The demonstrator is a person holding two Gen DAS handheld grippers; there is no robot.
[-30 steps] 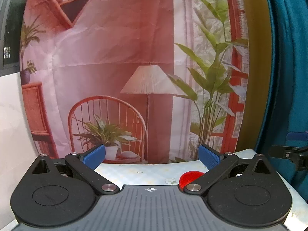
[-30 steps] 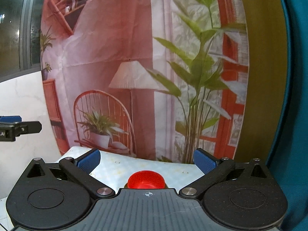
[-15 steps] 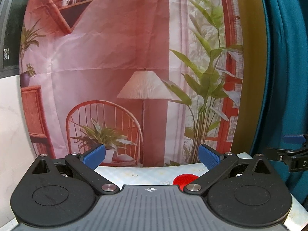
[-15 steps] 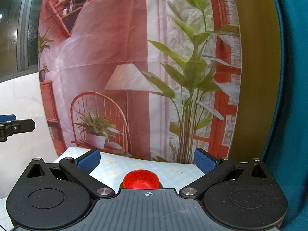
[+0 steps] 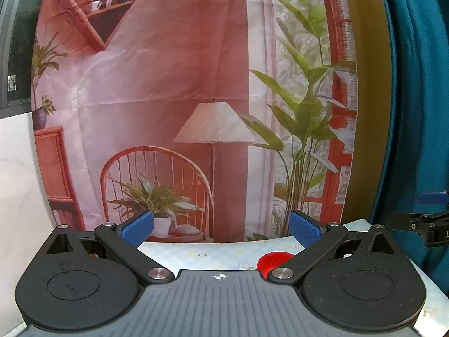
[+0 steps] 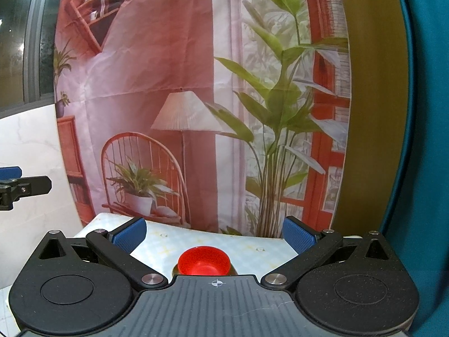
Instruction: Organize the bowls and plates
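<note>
Currently both tongs are raised over the pale floral-patterned table (image 6: pixel 196 238) and pointed at the printed fabric backdrop (image 6: pixel 168 84), so the cameras see little of the work surface. Left tongs (image 5: pixel 220 229): blue pads spread wide, nothing between them. Right tongs (image 6: pixel 214 231): likewise wide and empty. The only task item visible is a small glossy red plastic bowl (image 6: pixel 204 261), upright on the table, just ahead of the right tongs and centred between their pads; it appears to sit on a darker rim or dish, but the tool body hides that, so cannot tell. From the left wrist view the same bowl (image 5: pixel 273 259) lies low and to the right, partly behind the right-hand linkage. Risks, as judged: (1) descending blind, since the bowl's lower part and whatever is under it are occluded, could knock the bowl or pinch two pieces together. (2) A smooth curved wall gripped by one edge may slip or tip out. (3) The tongs hang near each other, so both reaching for the bowl could collide. (4) No other plates or bowls in view; destination unknown.
</note>
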